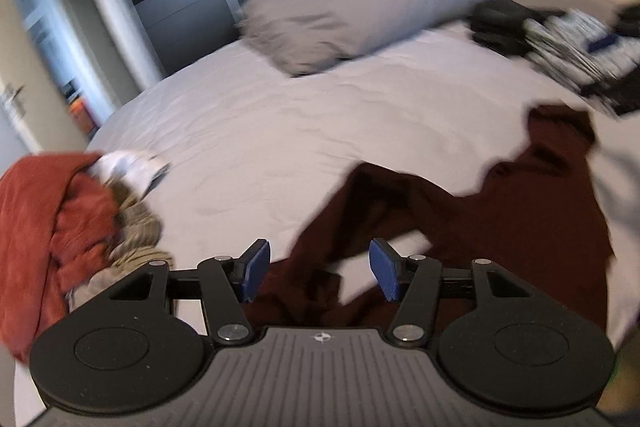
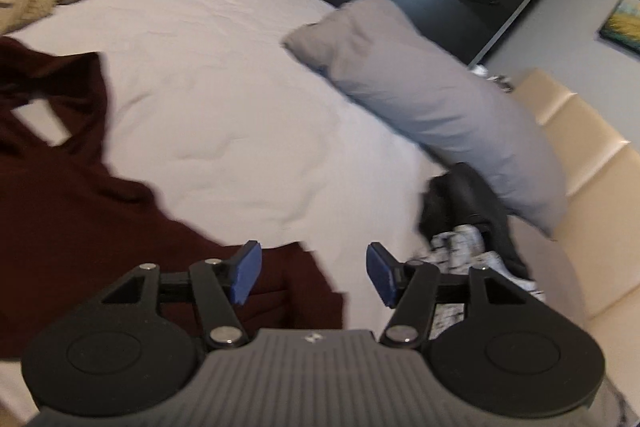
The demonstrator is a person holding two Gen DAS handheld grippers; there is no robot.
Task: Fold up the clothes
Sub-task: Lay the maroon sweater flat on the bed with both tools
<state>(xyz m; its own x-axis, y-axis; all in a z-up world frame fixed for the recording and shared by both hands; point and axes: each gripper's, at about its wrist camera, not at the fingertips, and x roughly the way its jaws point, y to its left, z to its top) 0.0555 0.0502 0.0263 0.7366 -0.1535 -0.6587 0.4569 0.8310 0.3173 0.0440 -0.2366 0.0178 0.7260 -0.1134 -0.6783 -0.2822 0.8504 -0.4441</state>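
Both claws released, nothing between the pads: left gripper [image 1: 318,273], right gripper [image 2: 314,275]. Maroon shirt [image 1: 500,223] lies rumpled at the near edge of the bed [image 1: 248,131], soft knit, not yet folded. Unsorted pile [image 1: 60,227] at the left edge remains; dark folded stack [image 2: 464,211] by the pillow [image 2: 432,107].

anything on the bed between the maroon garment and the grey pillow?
Nothing: only bare, wrinkled sheet lies between the maroon garment and the grey pillow. Both wrist views show that stretch; the right wrist view shows it most plainly.
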